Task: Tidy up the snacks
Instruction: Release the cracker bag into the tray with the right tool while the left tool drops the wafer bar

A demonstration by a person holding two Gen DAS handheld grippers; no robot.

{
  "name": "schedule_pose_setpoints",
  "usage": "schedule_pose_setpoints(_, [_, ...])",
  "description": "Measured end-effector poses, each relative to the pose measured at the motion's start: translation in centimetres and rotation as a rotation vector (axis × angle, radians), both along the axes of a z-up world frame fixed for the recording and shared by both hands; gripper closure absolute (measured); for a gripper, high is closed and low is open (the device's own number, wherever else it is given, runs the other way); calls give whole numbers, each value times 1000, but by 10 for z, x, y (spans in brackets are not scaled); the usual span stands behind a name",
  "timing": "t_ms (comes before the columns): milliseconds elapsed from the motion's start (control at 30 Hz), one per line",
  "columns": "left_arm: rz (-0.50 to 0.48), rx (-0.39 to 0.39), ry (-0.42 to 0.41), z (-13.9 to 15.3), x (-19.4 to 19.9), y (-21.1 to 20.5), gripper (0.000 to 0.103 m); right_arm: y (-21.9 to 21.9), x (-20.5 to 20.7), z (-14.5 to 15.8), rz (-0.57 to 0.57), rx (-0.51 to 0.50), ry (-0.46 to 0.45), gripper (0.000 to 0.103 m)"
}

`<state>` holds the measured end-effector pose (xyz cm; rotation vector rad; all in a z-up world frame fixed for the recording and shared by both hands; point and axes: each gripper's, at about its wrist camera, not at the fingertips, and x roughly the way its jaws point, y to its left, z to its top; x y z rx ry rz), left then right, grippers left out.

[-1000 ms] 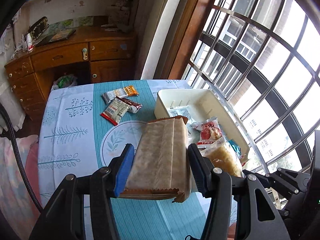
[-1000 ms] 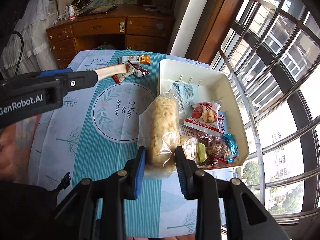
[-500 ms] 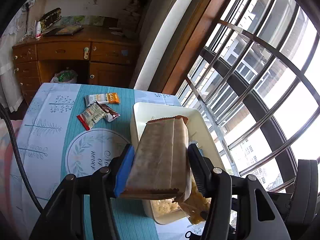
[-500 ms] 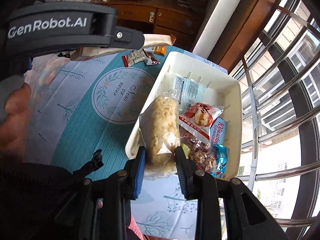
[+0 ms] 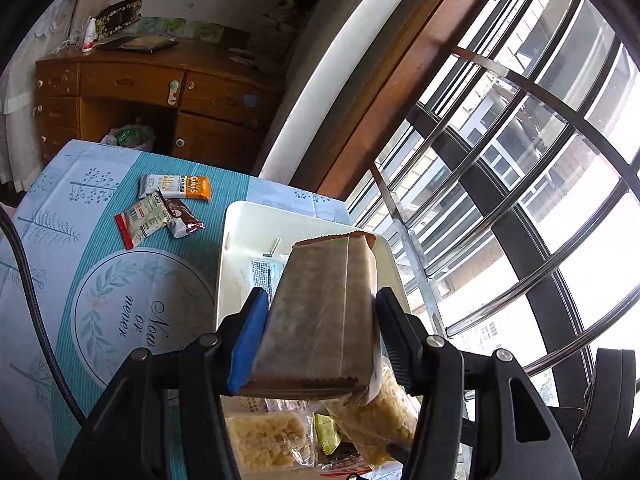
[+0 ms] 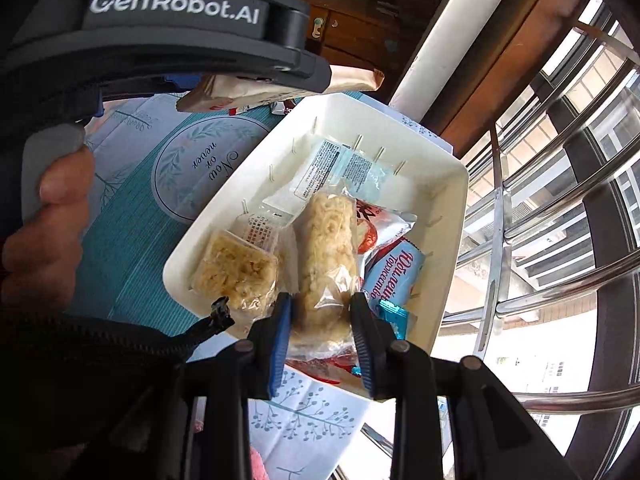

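My left gripper (image 5: pixel 318 308) is shut on a brown paper snack packet (image 5: pixel 324 312) and holds it in the air over the white bin (image 5: pixel 240 220). The same packet (image 6: pixel 352 78) shows under the left gripper's body at the top of the right wrist view. Over the white bin (image 6: pixel 452 248), my right gripper (image 6: pixel 322 306) is shut on a clear-wrapped puffed rice bar (image 6: pixel 326 252). Several snacks lie in the bin, among them a square rice cake (image 6: pixel 236 272), a blue wafer packet (image 6: pixel 394 276) and a red-and-white packet (image 6: pixel 384 224). Three small snack bars (image 5: pixel 164 210) lie on the tablecloth left of the bin.
The table wears a teal and pale blue cloth (image 5: pixel 100 288) with a round leaf print. A barred window (image 5: pixel 520 160) runs close along the bin's right side. A wooden desk (image 5: pixel 140 96) stands beyond the table's far end. A person's hand (image 6: pixel 44 232) grips the left gripper's handle.
Both grippers have carried their snacks to the right, from above the tablecloth and the bin's edge to over the bin, and both have rolled. Neither grip has altered.
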<state>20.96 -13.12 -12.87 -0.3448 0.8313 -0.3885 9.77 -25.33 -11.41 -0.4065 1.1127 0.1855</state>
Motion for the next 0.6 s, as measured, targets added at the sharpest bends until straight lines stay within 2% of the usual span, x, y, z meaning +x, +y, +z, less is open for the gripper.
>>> schedule_pose_setpoints(200, [22,-14,8,-5,2,-6,49,-15,2,-4,14,-6,-11,72])
schedule_pose_setpoints(467, [79,-11,71,-9,0,9,45,-19,0,0,12,3,-44,71])
schedule_pose_setpoints(600, [108,19,96,-10,-6,23,40,-14,-3,1,15,24,-38,61])
